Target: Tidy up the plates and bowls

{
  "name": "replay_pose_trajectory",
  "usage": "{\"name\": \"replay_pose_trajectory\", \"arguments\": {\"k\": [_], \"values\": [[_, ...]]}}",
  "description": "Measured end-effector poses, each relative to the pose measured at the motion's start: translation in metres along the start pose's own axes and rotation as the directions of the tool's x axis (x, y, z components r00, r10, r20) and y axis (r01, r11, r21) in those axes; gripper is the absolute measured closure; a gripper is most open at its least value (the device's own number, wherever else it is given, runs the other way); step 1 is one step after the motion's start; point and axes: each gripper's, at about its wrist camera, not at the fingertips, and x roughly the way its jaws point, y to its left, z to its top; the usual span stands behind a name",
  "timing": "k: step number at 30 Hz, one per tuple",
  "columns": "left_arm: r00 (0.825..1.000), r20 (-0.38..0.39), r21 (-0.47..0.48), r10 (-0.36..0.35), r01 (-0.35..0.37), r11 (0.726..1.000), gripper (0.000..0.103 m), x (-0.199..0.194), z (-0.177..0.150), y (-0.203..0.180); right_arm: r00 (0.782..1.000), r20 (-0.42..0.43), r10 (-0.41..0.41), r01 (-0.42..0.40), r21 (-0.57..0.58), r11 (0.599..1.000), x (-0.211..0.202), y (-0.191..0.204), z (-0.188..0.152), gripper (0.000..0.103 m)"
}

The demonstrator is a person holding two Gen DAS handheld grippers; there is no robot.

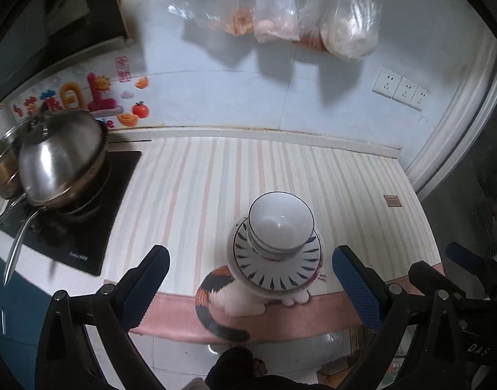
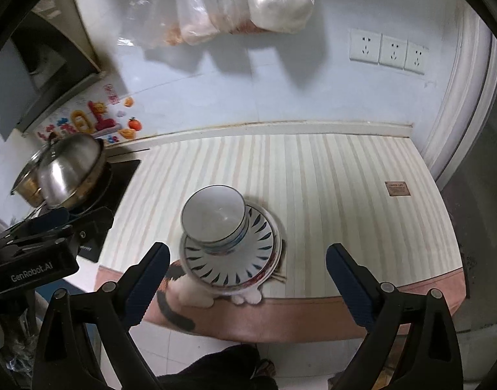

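Two grippers mine, left [image 1: 250,284] and right [image 2: 247,281], jaws spread wide, holding nothing. White bowl [image 1: 281,224] sits on blue-patterned plate [image 1: 277,268], stacked at near edge of striped mat [image 1: 199,188], between my fingers, untouched.

Glossy ceramic bowl [image 1: 281,224], striped cloth [image 1: 346,178]

White bowl [image 1: 281,224], blue-dashed plate [image 1: 277,268], pink-striped cloth [image 1: 196,188], blue-padded fingers [image 1: 354,284]
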Motion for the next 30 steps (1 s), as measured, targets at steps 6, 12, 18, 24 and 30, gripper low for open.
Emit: {"name": "replay_pose_trajectory", "arguments": {"k": [6, 12, 18, 24, 30], "values": [[0.997, 0.062, 0.004, 0.056, -0.056, 0.998, 0.000, -0.055, -0.023, -0.003, 0.999, 0.043, 0.008, -0.007, -0.016, 1.000, -0.050, 0.006, -0.027, 0.004], [0.990, 0.107, 0.012, 0.088, -0.090, 0.996, 0.000, -0.097, -0.049, -0.001, 0.996, 0.091, -0.006, 0.008, -0.017, 1.000, -0.103, 0.017, -0.055, 0.003], [0.988, 0.121, 0.040, 0.091, -0.097, 0.994, 0.000, -0.121, -0.067, 0.003, 0.988, 0.148, -0.039, 0.042, -0.020, 0.999, -0.145, 0.031, -0.077, 0.003], [0.987, 0.137, 0.048, 0.082, -0.089, 0.995, 0.000, -0.137, -0.075, 0.009, 0.983, 0.177, -0.055, 0.058, -0.013, 0.998, -0.169, 0.043, -0.087, 0.003], [0.988, 0.135, 0.047, 0.073, -0.080, 0.996, 0.000, -0.142, -0.080, 0.012, 0.978, 0.194, -0.072, 0.075, -0.011, 0.997, -0.181, 0.053, -0.096, 0.003]]}}
